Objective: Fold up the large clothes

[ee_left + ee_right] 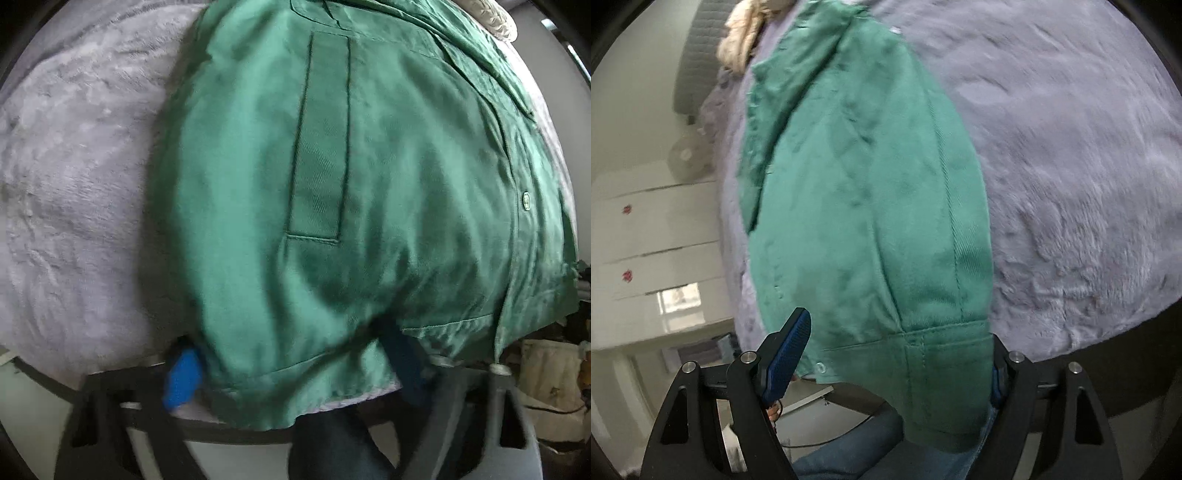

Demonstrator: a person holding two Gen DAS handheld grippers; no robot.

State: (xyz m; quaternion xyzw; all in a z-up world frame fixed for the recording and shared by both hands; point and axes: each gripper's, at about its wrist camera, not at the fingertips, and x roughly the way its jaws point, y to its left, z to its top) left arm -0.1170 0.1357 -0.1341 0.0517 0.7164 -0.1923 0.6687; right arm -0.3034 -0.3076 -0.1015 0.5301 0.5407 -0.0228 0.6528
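Observation:
A large green shirt (351, 166) with a chest pocket and a button placket lies on a fluffy lavender blanket (81, 184). Its hem hangs over the near edge. My left gripper (291, 354) is open, with its blue pads (183, 376) wide apart on either side of the hem; the shirt drapes between them. In the right wrist view a green sleeve or side panel (864, 206) of the shirt runs up the blanket (1071, 166). My right gripper (894, 354) is open around its cuff end, the left pad (786, 354) clear of the cloth, the right pad mostly hidden behind it.
A cream fluffy item (742, 40) lies at the far end of the blanket. White drawers (653, 240) stand to the left in the right wrist view. A cluttered bag (546, 376) sits low right in the left wrist view. My jeans (849, 454) show below.

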